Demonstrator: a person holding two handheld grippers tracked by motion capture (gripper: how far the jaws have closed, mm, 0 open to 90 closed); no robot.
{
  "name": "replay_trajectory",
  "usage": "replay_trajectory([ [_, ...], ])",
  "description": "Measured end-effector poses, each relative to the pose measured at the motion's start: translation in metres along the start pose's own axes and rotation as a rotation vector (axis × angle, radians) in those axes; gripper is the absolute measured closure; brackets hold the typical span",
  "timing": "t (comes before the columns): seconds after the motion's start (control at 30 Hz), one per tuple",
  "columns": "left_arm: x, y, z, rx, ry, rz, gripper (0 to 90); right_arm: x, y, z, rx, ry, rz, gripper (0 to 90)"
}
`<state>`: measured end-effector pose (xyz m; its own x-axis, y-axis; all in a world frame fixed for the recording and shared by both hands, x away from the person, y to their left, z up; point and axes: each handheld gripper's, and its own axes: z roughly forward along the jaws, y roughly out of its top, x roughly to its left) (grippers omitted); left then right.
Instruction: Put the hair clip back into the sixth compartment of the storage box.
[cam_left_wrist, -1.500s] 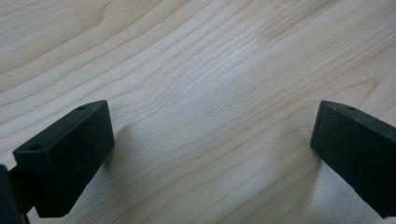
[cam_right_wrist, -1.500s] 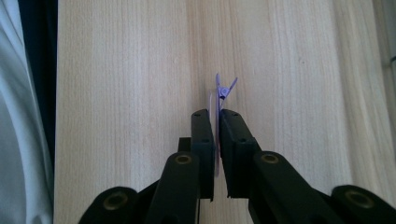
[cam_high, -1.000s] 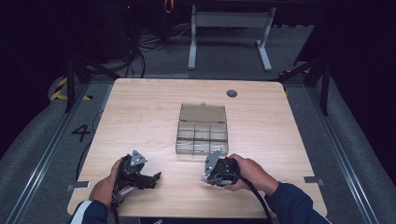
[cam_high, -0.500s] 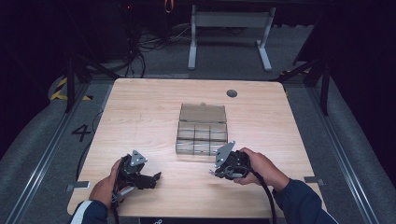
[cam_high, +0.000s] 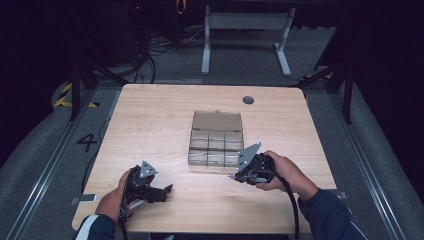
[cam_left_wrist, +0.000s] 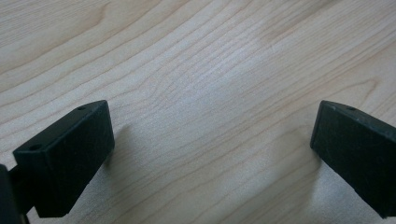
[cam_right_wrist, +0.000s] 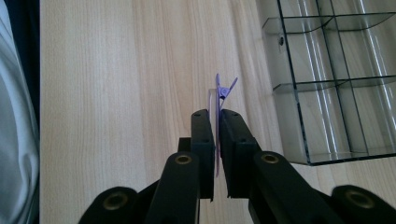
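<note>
Now, step: clip (cam_right_wrist: 218, 100) is being carried toward box (cam_right_wrist: 327, 84).
Right gripper (cam_right_wrist: 215, 122): clip is being pinched.
Left gripper (cam_left_wrist: 210, 140): jaws are being held spread.
Next: clip to be lowered into a compartment.

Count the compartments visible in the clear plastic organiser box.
6, in the clear plastic organiser box mid-table: a far row of three and a near row of three, in front of its opened lid. All look empty from the high view, though glare may hide small items.

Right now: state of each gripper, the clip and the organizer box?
Left gripper: open, nothing between the jaws, over bare table.
Right gripper: shut on purple clip.
Purple clip: clamped edge-on, tip sticking out.
Clear compartment box: lid open, compartments look empty.
</note>
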<state>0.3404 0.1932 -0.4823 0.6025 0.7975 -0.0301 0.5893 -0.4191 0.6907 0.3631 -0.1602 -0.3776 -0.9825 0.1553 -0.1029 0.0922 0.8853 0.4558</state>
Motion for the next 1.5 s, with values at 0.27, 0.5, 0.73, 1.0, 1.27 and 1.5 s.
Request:
replay_trajectory([
  [0.27, 0.0, 0.0, 0.0, 0.001, -0.002, -0.004, 0.0, -0.01, 0.0, -0.006, -0.001, -0.027, 0.002, 84.9],
  [0.5, 0.0, 0.0, 0.0, 0.0, 0.0, 0.0, 0.0, -0.015, 0.003, -0.011, 0.01, -0.047, -0.015, 84.9],
  [0.73, 0.0, 0.0, 0.0, 0.0, 0.0, 0.0, 0.0, -0.026, 0.002, -0.014, 0.013, -0.065, 0.008, 85.0],
  [1.0, 0.0, 0.0, 0.0, 0.0, 0.0, 0.0, 0.0, -0.037, 0.005, -0.013, 0.058, -0.068, 0.012, 85.0],
  [1.27, 0.0, 0.0, 0.0, 0.001, -0.002, -0.004, 0.0, -0.043, 0.008, -0.014, 0.062, -0.084, 0.025, 85.0],
  [1.5, 0.0, 0.0, 0.0, 0.0, 0.0, 0.0, 0.0, -0.048, 0.01, -0.014, 0.055, -0.081, 0.032, 84.9],
])
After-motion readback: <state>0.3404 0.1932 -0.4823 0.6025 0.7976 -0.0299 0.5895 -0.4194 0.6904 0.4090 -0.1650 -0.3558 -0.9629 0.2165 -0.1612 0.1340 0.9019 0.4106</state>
